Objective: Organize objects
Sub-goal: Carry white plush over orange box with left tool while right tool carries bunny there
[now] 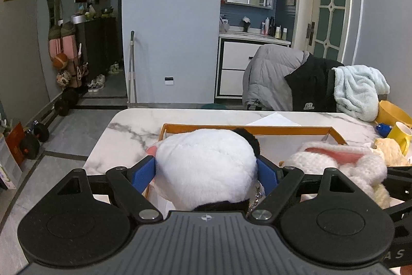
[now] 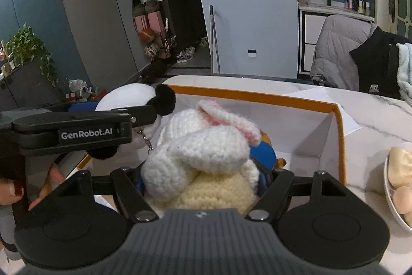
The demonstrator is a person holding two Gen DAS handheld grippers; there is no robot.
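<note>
My left gripper (image 1: 206, 172) is shut on a white plush panda (image 1: 203, 164) with black ears, held over the left end of an orange-rimmed white box (image 1: 283, 130). My right gripper (image 2: 200, 179) is shut on a knitted white rabbit (image 2: 203, 148) with pink-lined ears and a cream body, held over the same box (image 2: 257, 94). The rabbit shows at the right in the left wrist view (image 1: 342, 161). The panda (image 2: 134, 94) and the left gripper's body (image 2: 69, 133) show at the left in the right wrist view. The blue fingers are mostly hidden by the toys.
The box sits on a white marble table (image 1: 128, 130). A yellow mug (image 1: 400, 135), a yellow bowl (image 1: 394, 112) and a blue object (image 1: 383, 129) stand at the right. A white plate (image 2: 394, 200) with buns is at the right. Chairs with jackets (image 1: 278, 76) stand behind the table.
</note>
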